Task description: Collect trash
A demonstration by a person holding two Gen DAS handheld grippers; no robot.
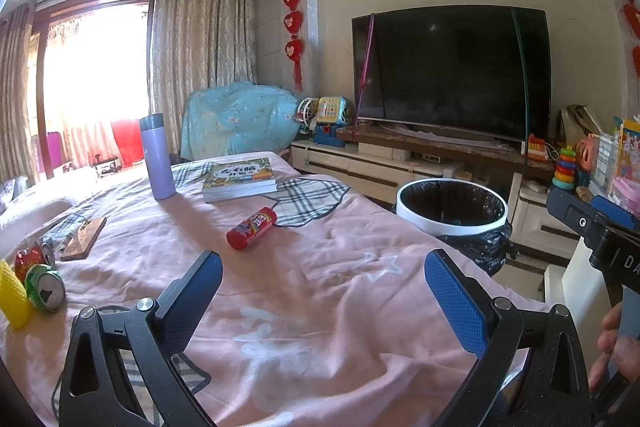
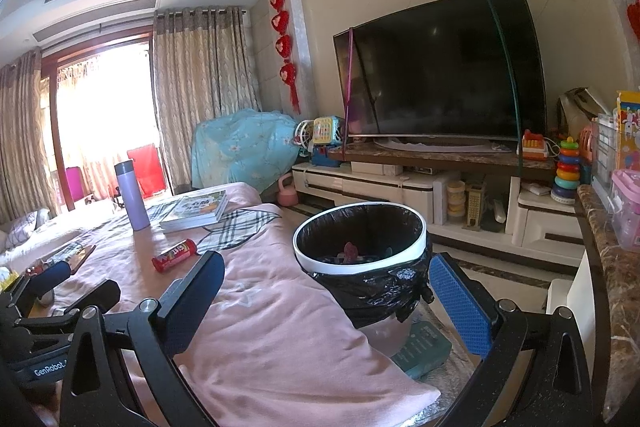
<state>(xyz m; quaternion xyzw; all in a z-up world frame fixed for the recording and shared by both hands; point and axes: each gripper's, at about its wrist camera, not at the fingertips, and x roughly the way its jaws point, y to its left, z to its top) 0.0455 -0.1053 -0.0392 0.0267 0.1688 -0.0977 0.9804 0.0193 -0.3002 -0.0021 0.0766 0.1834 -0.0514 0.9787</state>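
A red snack tube [image 1: 252,228] lies on its side on the pink cloth [image 1: 320,307], also in the right wrist view [image 2: 175,255]. A crushed green can [image 1: 45,287] and a red can [image 1: 32,259] lie at the left, beside a yellow object [image 1: 12,297]. A white-rimmed bin [image 2: 360,247] with a black liner stands off the table's right edge and holds some trash; it also shows in the left wrist view [image 1: 452,207]. My left gripper [image 1: 324,291] is open and empty above the cloth. My right gripper [image 2: 326,291] is open and empty, near the bin.
A purple flask [image 1: 157,157], stacked books [image 1: 239,179] and a wooden board [image 1: 84,239] are on the table. A TV [image 1: 452,75] on a low cabinet with toys stands behind. A marble counter [image 2: 616,287] is at the right. A green book [image 2: 424,347] lies under the bin.
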